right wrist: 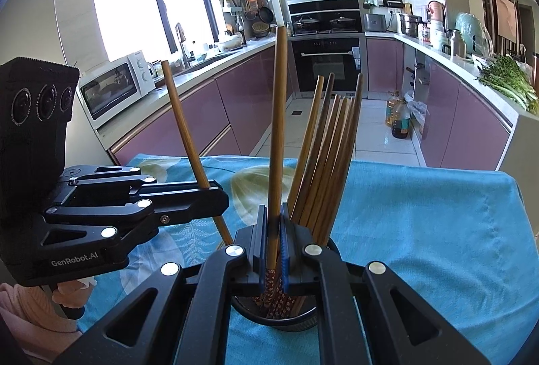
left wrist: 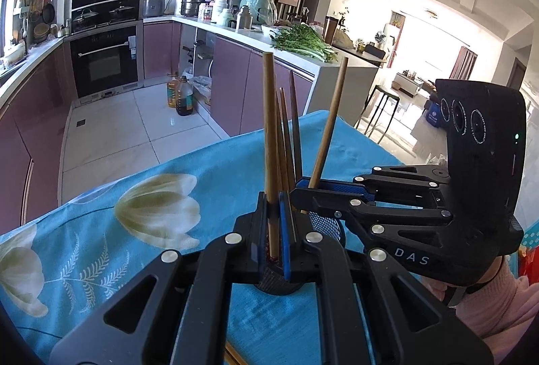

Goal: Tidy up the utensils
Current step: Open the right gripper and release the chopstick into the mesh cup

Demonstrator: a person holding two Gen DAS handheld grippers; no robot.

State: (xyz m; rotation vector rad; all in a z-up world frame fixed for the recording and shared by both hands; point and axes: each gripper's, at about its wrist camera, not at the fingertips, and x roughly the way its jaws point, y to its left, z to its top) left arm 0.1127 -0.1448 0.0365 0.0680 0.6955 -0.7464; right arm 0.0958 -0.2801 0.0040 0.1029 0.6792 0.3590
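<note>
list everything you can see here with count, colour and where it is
chopstick in left gripper: 1, light brown, upright over the holder
chopstick in right gripper: 1, brown with patterned red tip, upright over the holder
chopsticks in holder: a bunch, exact count unclear, brown, leaning right
holder: 1, black mesh cup, on the cloth
tablecloth: 1, blue with pale flowers, over the table
oil bottles: 2, amber, on the floor
greens: 1 bunch, green, on the right counter
microwave: 1, white, on the left counter
oven: 1, black, back wall
left gripper: black, jaws shut on a chopstick
right gripper: black, jaws shut on a chopstick
</note>
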